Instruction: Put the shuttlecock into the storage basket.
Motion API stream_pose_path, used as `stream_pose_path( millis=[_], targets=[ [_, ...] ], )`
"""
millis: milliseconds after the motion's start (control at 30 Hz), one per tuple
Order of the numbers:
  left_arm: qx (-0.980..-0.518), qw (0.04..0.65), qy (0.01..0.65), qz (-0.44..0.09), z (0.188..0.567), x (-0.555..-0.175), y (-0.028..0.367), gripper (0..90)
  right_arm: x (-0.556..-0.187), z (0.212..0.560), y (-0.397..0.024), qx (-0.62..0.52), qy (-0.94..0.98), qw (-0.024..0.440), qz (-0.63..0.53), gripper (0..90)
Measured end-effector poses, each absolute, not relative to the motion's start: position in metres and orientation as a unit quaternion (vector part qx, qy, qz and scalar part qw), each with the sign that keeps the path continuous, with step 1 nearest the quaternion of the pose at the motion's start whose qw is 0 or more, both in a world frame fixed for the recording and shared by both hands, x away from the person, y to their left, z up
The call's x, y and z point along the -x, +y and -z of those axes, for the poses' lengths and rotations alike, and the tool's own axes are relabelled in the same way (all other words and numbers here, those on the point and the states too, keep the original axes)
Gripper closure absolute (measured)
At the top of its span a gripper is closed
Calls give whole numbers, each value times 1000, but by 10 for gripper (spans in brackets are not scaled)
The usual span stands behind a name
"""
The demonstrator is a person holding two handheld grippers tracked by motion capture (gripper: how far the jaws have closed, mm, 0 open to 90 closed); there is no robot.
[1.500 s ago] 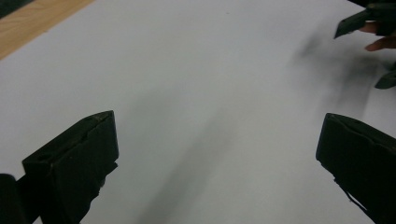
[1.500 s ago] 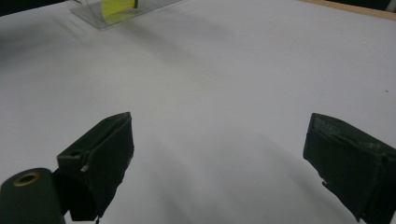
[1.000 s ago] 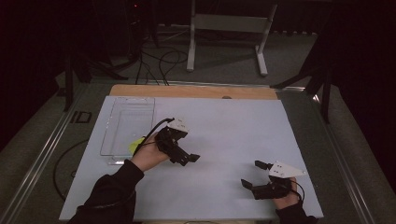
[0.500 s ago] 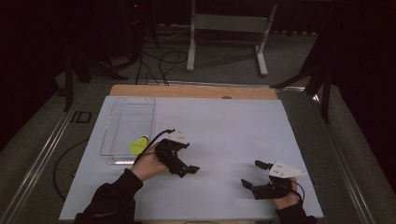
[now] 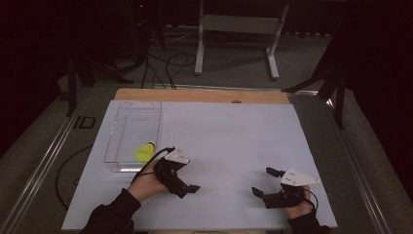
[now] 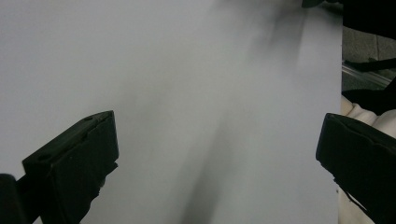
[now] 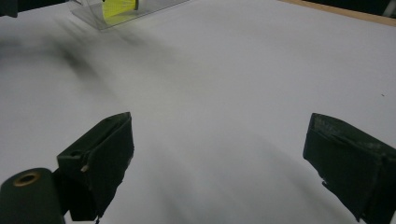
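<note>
A clear plastic tray [image 5: 127, 127] lies at the left of the white table sheet [image 5: 229, 131]. A small yellow object [image 5: 143, 153] with a dark tip rests in the tray's near end. My left gripper [image 5: 187, 187] hovers just right of the tray's near corner, open, with bare sheet between its fingers [image 6: 74, 163]. My right gripper [image 5: 264, 182] sits low near the front right, also open and holding nothing. In the right gripper view the tray [image 7: 91, 18] and the yellow object [image 7: 119, 6] lie far off at the top left.
A wooden strip [image 5: 204, 95] runs along the table's far edge. Beyond it stand a grey metal stand [image 5: 237, 29] and cables on the floor [image 5: 165, 63]. A metal rail [image 5: 44, 165] borders the left side.
My left gripper has drawn back from the tray's side toward the near edge of the table. The right gripper has stayed where it was.
</note>
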State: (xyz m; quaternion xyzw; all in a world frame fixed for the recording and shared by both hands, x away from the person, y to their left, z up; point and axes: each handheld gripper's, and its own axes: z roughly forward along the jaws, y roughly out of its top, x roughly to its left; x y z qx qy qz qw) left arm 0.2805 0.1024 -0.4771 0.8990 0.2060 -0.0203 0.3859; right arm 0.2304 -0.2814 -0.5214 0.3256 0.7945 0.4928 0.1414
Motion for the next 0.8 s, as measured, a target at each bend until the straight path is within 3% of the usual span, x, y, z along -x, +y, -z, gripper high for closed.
stream_pose_path(
  millis=[800],
  targets=[
    [-903, 361, 232, -3, 490, -250, 141, 2, -230, 521, -281, -325, 797, 139, -490, 89]
  ],
)
